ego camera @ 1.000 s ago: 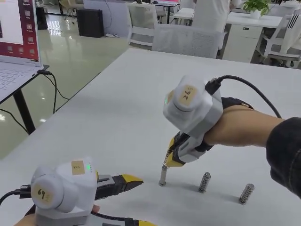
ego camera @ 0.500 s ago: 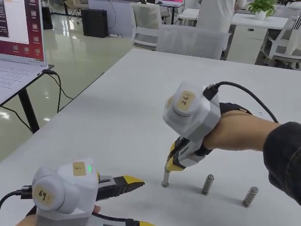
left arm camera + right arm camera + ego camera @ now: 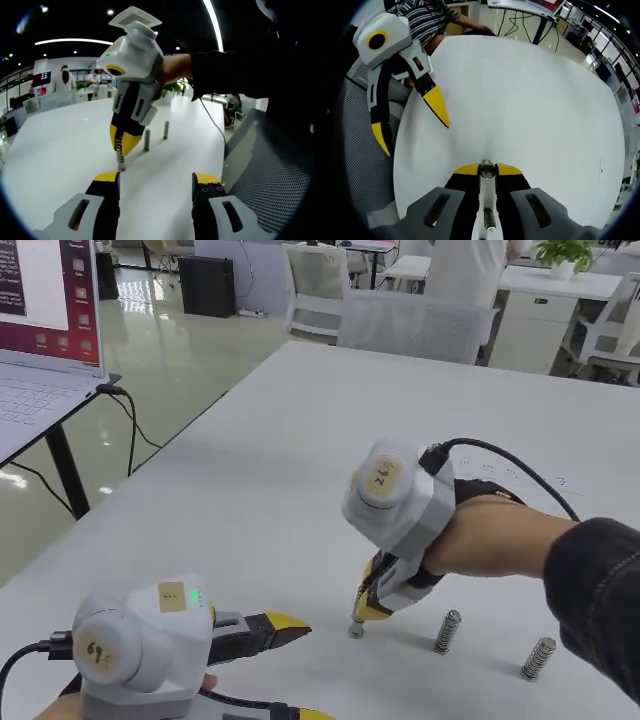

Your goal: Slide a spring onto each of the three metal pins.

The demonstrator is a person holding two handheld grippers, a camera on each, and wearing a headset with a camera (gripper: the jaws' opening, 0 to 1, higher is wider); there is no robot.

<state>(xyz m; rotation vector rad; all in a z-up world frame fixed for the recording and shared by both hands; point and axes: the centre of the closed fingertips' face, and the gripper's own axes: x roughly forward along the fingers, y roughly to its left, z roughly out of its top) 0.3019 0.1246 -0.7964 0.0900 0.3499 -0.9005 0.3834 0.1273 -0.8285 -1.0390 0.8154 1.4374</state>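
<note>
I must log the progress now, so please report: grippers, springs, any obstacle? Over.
Right gripper shut on spring, over third pin. Left gripper open, idle, apart. Springs already on other two pins. Nothing blocks it.
</note>
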